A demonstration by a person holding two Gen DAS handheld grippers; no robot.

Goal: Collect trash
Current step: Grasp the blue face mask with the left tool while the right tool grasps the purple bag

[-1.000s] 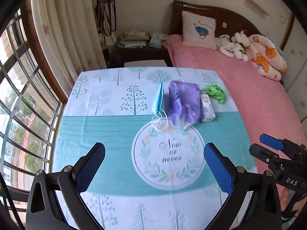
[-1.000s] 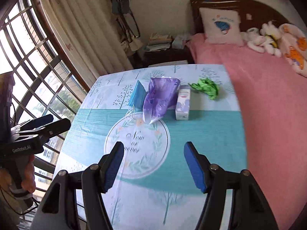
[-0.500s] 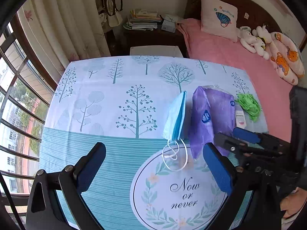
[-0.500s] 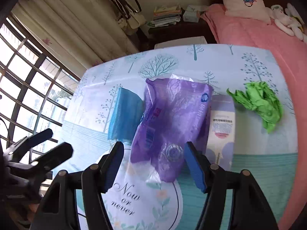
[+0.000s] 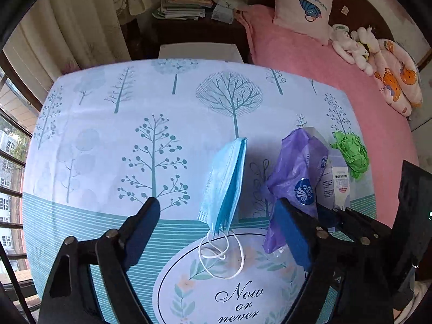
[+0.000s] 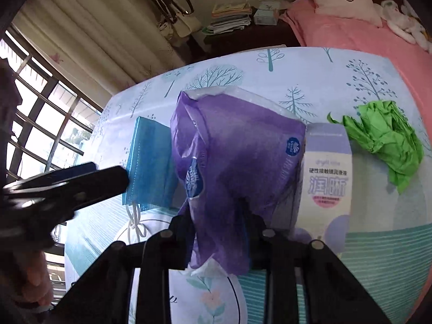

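A folded blue face mask [image 5: 224, 178] with white ear loops lies on the tree-print tablecloth [image 5: 135, 124]. My left gripper [image 5: 217, 216] hangs over the mask's near end. Its jaws are closing, the mask lies between them, and the pads stand clear of it. To the right, my right gripper [image 6: 220, 224] is closing on a crumpled purple plastic bag [image 6: 237, 145], whose near end is bunched between the pads. A white carton [image 6: 328, 178] lies beside the bag, and a crumpled green paper [image 6: 386, 140] sits further right.
A pink bed [image 5: 310, 62] with a pillow and soft toys runs along the table's right side. A dark nightstand [image 5: 194, 27] stacked with books and a white stool [image 5: 199, 51] stand beyond the far edge. Barred windows [image 6: 48, 124] and curtains are at the left.
Both grippers came down and forward over the trash. The right jaws narrowed from wide apart onto the purple bag. The left jaws narrowed on either side of the mask.
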